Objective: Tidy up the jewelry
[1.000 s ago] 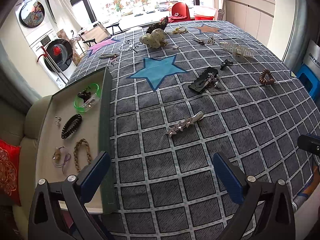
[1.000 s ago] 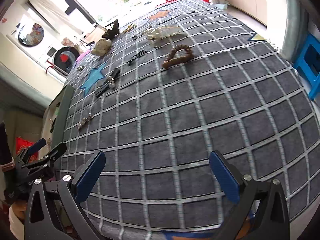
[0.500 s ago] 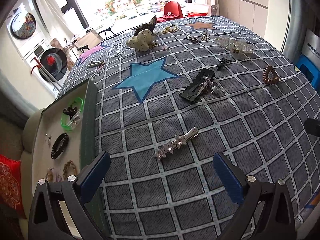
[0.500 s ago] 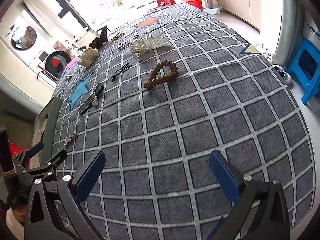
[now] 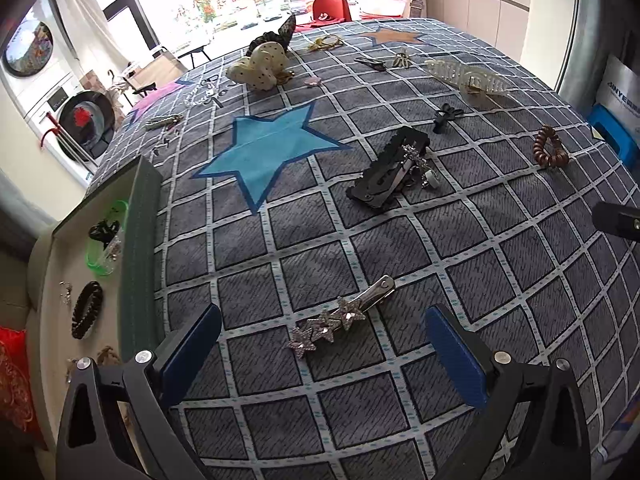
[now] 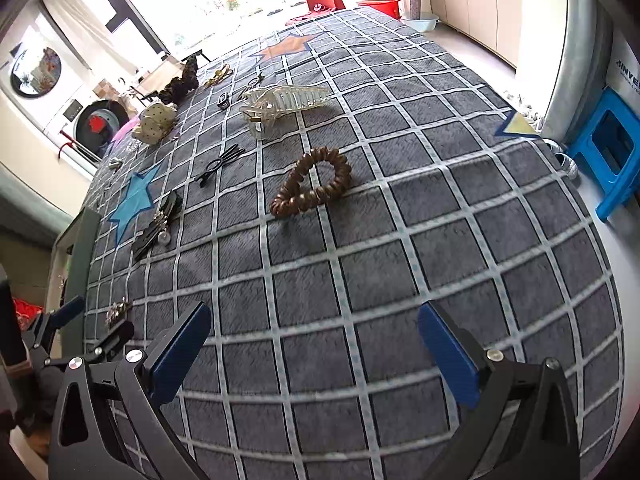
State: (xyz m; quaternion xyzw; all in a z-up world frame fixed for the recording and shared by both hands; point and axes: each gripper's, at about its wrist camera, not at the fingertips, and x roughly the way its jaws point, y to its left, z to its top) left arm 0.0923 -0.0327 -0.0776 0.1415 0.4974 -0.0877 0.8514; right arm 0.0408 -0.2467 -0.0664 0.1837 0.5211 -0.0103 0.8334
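Note:
A silver hair clip with three glittery stars (image 5: 342, 319) lies on the grey checked cloth, just ahead of and between my left gripper's open fingers (image 5: 322, 344). It also shows at the far left of the right wrist view (image 6: 118, 311), beside the left gripper (image 6: 90, 324). My right gripper (image 6: 314, 344) is open and empty, well short of a brown spiral hair tie (image 6: 312, 188), which also shows in the left wrist view (image 5: 549, 148). A jewelry tray (image 5: 138, 240) with a green rim sits at the left, holding a green bangle (image 5: 105, 240) and a black hair tie (image 5: 86, 310).
Farther out lie a black hair clip with beads (image 5: 394, 168), a small black bow clip (image 5: 447, 117), a clear claw clip (image 6: 286, 102), a cream dotted bow (image 5: 262, 65) and several small pieces. A blue stool (image 6: 612, 152) stands off the table's right edge.
My left gripper has moved forward and right from the tray toward the star clip. My right gripper has moved forward toward the brown hair tie. Both stay open.

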